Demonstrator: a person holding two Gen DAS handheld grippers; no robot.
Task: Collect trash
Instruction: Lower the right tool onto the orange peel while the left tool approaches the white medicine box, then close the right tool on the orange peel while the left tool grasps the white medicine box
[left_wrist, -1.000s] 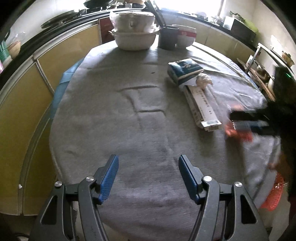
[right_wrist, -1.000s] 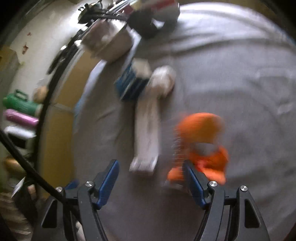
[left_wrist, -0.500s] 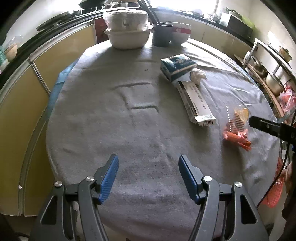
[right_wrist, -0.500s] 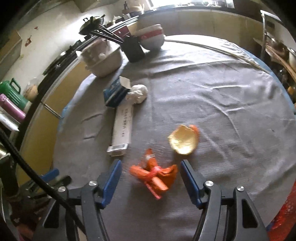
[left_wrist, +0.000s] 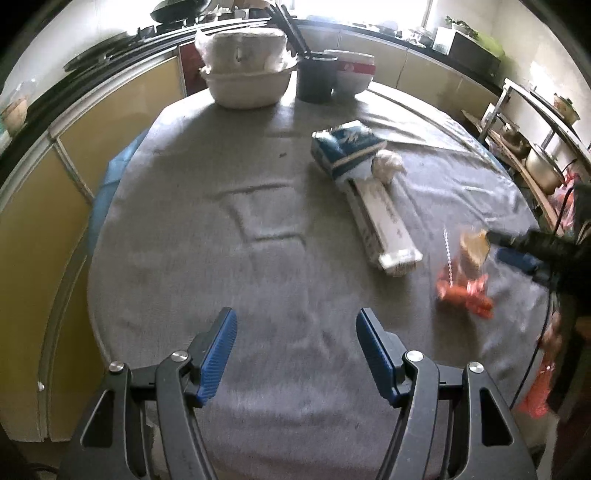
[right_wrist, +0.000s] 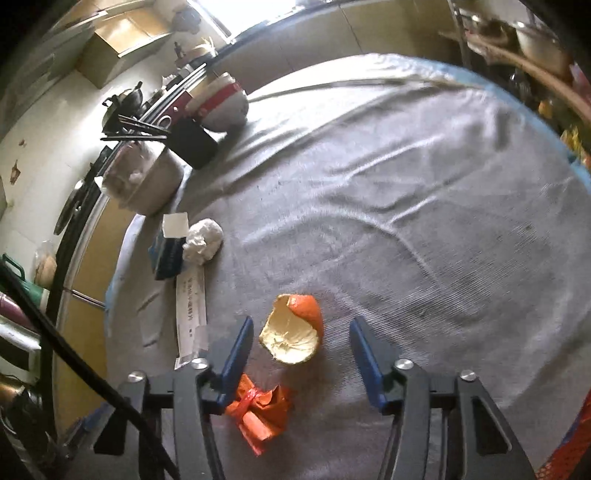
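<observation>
Right wrist: right gripper (right_wrist: 301, 341) jaws closing around orange peel (right_wrist: 293, 334); left gripper (left_wrist: 295, 345) wide, empty

Cloth (left_wrist: 258, 206) bare left of long box (left_wrist: 384, 218).

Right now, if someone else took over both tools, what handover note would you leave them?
Left tool: open, empty, hovering over bare grey cloth.
Right tool: jaws closing around the curled orange peel, pads not yet touching it.
Crumpled orange plastic wrapper lies just nearer than the peel, under the right tool's left finger.
Long white carton, blue-and-white packet and crumpled white tissue lie together further back.
Done: no piece is held yet.
Left: grip the peel, then wrapper, carton, packet, tissue. No bin is clearly visible.
</observation>
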